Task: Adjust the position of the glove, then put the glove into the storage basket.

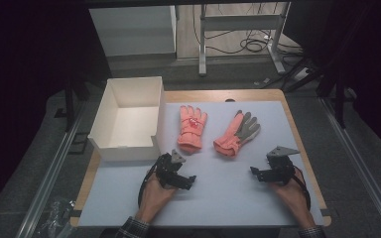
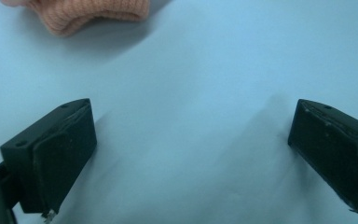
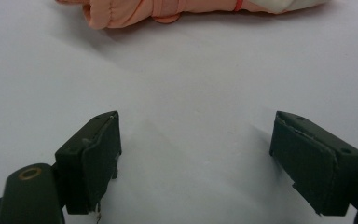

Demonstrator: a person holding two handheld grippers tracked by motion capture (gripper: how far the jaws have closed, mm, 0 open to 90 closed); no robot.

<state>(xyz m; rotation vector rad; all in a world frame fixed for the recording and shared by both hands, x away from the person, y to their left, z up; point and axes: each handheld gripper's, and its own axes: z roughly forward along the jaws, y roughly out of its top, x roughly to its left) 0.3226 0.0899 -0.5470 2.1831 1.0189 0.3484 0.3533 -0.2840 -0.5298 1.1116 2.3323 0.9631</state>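
High view | left gripper jaws wide apart, empty | right gripper likewise | gloves untouched

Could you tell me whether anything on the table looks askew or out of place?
Only slightly: the right glove lies palm up and angled, while the left glove lies straight, back up. The white box sits upright, and both claws are open.

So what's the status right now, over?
Left gripper open, right gripper open, both empty. Two gloves, left glove and right glove, flat on mat beside white box. Nothing in the way.
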